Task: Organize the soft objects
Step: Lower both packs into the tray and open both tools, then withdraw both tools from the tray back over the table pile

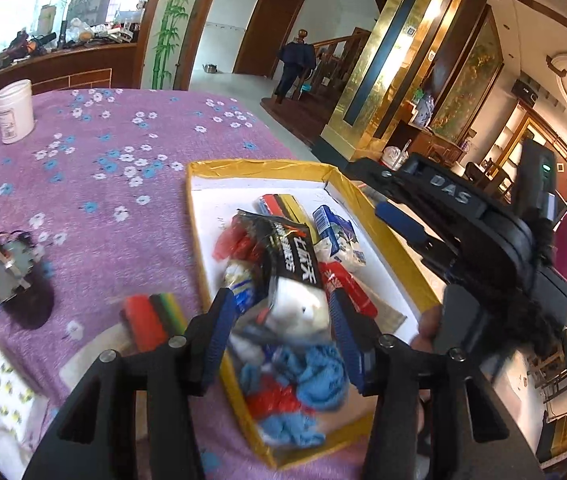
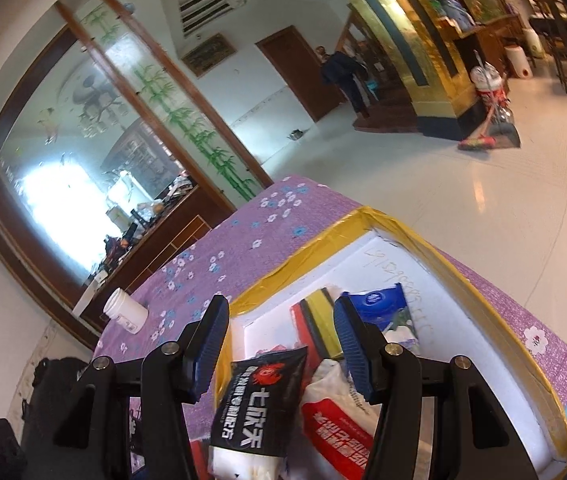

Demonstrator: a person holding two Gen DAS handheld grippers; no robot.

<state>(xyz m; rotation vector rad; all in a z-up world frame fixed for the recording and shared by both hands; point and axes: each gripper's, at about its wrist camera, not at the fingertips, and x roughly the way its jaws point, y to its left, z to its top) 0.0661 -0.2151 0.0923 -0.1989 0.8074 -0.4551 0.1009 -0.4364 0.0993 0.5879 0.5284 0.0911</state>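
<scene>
Purple floral tablecloth (image 1: 95, 184); yellow-rimmed box (image 1: 259, 168) contents blurred behind left claw (image 1: 279, 336).

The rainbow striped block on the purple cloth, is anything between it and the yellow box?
Nothing visible lies on the cloth between the rainbow striped block and the yellow-edged box. Only the left claw's blue finger crosses that gap in the left wrist view.
</scene>
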